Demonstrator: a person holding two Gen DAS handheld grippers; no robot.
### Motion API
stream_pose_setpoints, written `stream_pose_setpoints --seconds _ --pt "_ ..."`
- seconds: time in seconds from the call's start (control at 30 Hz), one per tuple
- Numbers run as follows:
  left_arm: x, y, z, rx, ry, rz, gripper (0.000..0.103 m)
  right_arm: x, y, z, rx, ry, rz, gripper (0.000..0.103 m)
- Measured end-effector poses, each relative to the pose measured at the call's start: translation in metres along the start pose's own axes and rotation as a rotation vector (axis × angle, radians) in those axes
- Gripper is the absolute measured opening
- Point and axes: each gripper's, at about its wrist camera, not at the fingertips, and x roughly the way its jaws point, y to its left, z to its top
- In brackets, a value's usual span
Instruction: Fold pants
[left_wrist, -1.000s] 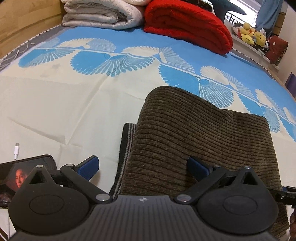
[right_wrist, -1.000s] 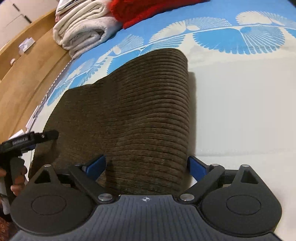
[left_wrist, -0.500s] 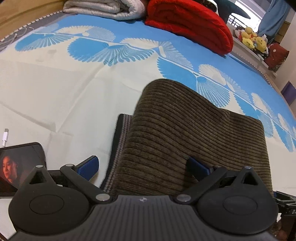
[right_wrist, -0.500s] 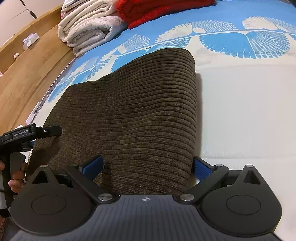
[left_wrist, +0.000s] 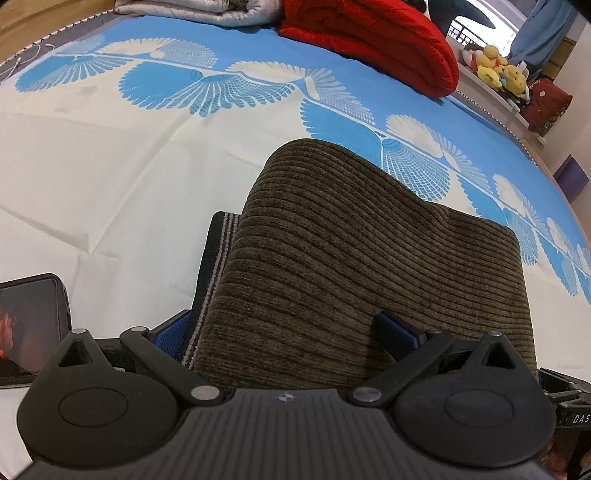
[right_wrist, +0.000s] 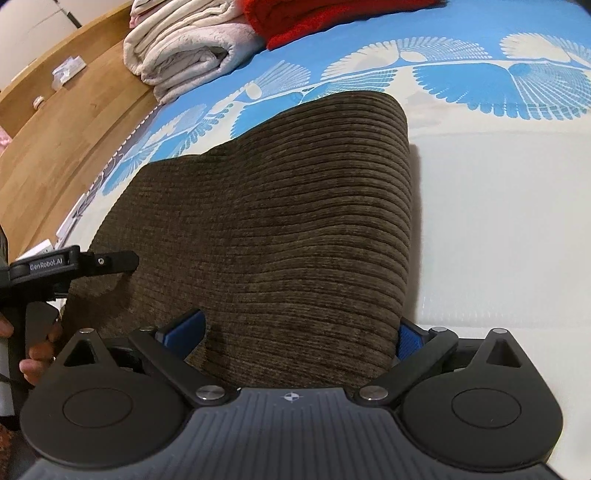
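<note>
Brown corduroy pants, folded, are lying on the blue-and-cream bedsheet. The left gripper and right gripper are each standing spread wide over the fabric's near edge, clamping nothing. "GenRobot.AI" is showing on the left tool in the right wrist view; "DAS", cut off, in the left. A phone is lying partly out of frame.

place: home bedroom | evidence: patterned bed lying made, folded blankets stacking, plush toys sitting on ledge
</note>
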Motion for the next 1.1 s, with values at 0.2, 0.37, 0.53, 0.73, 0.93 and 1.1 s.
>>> stream_pose_setpoints --seconds 0.2,0.37,0.53,0.73,0.93,1.1 --pt "0.001 0.000 0.001 -0.004 0.003 0.003 0.103 0.003 0.008 0.000 -0.025 0.009 -0.017 0.101" --pt "0.000 0.000 0.001 -0.004 0.005 0.000 0.103 0.004 0.012 0.000 -0.033 0.003 -0.042 0.095" --pt "0.000 0.000 0.001 0.002 0.001 -0.004 0.102 0.004 0.013 0.000 -0.028 0.002 -0.043 0.094" --pt "-0.008 0.004 0.004 0.007 -0.016 -0.027 0.087 0.002 0.001 0.003 0.045 -0.004 -0.009 0.080" --pt "-0.014 0.007 0.006 0.001 -0.030 -0.035 0.076 -0.004 -0.005 0.003 0.067 -0.038 -0.003 0.050" --pt "-0.018 -0.006 0.007 0.016 -0.046 -0.014 0.075 -0.013 0.007 0.006 -0.015 -0.078 -0.038 0.041"
